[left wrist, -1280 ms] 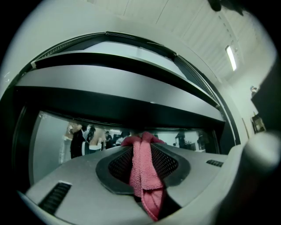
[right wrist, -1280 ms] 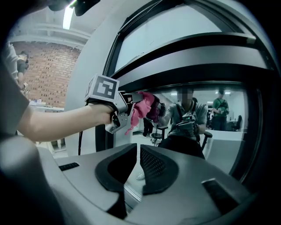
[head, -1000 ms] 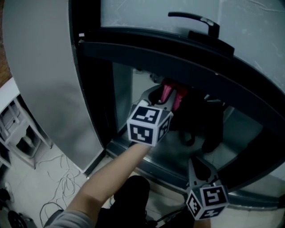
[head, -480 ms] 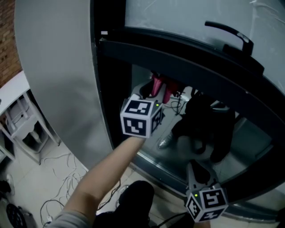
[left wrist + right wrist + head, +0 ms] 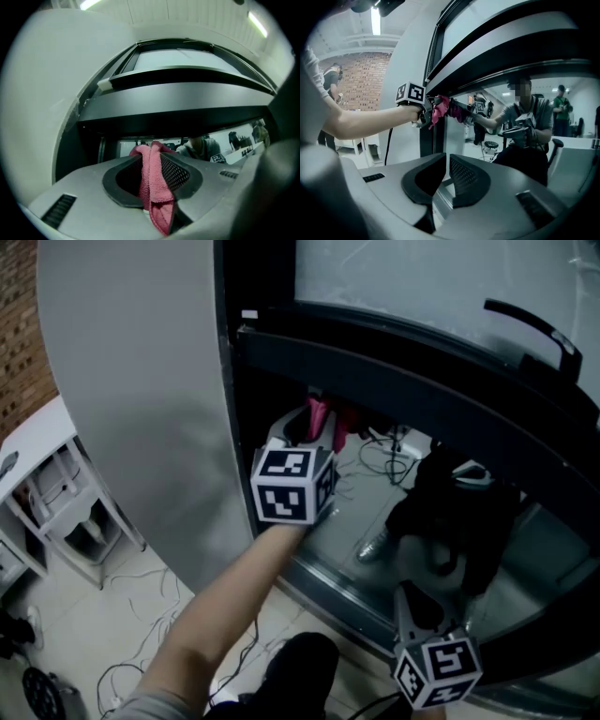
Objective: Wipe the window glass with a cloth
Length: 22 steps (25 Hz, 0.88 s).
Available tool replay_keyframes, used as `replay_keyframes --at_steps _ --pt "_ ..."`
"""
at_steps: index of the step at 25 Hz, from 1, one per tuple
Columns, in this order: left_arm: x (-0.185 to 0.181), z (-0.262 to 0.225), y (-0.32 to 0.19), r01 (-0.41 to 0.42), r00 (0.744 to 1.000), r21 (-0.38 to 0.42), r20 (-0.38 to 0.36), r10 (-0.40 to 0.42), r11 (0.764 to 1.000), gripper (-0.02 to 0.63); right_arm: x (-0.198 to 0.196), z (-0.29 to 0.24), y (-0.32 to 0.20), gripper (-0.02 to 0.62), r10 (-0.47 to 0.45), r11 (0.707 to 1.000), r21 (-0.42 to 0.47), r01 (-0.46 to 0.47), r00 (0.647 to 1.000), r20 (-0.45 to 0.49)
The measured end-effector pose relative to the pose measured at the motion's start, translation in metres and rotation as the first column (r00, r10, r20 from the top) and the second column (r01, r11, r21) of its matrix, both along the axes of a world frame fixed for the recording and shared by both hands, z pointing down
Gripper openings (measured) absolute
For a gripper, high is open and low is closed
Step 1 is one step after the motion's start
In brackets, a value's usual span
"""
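A pink cloth [image 5: 320, 416] is pinched in my left gripper [image 5: 316, 424], which is shut on it and holds it against the lower window glass [image 5: 375, 507], close to the dark left frame post [image 5: 236, 427]. In the left gripper view the cloth [image 5: 154, 187] hangs folded between the jaws, under the dark crossbar [image 5: 178, 96]. My right gripper [image 5: 413, 600] hangs low at the bottom right, shut and holding nothing. The right gripper view shows its jaws [image 5: 446, 173] together, and the left gripper with the cloth [image 5: 438, 107] at the glass.
A black window handle [image 5: 532, 326] sits on the upper sash at top right. A pale wall panel [image 5: 141, 381] stands left of the frame. A white rack [image 5: 56, 502] and loose cables [image 5: 141, 615] lie on the floor at lower left. The glass reflects a person.
My left gripper has carried the cloth leftward along the lower pane toward the frame post. The head view has panned left. The right gripper has stayed in place.
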State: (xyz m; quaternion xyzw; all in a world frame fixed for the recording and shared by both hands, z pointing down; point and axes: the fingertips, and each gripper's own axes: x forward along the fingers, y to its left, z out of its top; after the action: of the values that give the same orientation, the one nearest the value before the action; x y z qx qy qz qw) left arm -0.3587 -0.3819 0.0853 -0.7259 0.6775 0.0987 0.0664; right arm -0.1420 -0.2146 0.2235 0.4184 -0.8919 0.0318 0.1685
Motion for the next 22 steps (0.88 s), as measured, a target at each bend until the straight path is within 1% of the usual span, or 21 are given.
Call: replay_keyframes --at_steps 4,9,17,22 --pt "-0.028 0.000 -0.007 0.056 0.998 -0.006 0.018 -0.056 0.998 0.110 -0.016 0.007 -0.006 0.025 -0.032 0.999 -0.011 0.032 0.999 0.010" --pt "-0.052 0.000 -0.013 0.105 0.994 -0.016 0.018 -0.104 0.994 0.110 -0.029 0.014 -0.014 0.025 -0.055 0.998 -0.033 0.056 0.998 0.035" --pt "-0.076 -0.005 -0.018 0.166 0.986 -0.012 0.036 -0.166 0.986 0.109 -0.036 0.015 -0.022 0.025 -0.064 0.997 -0.047 0.065 0.997 0.039" --pt "-0.089 0.005 -0.005 0.219 0.976 -0.001 0.017 -0.219 0.976 0.106 -0.032 0.020 -0.018 0.025 -0.060 0.996 -0.058 0.062 0.998 0.034"
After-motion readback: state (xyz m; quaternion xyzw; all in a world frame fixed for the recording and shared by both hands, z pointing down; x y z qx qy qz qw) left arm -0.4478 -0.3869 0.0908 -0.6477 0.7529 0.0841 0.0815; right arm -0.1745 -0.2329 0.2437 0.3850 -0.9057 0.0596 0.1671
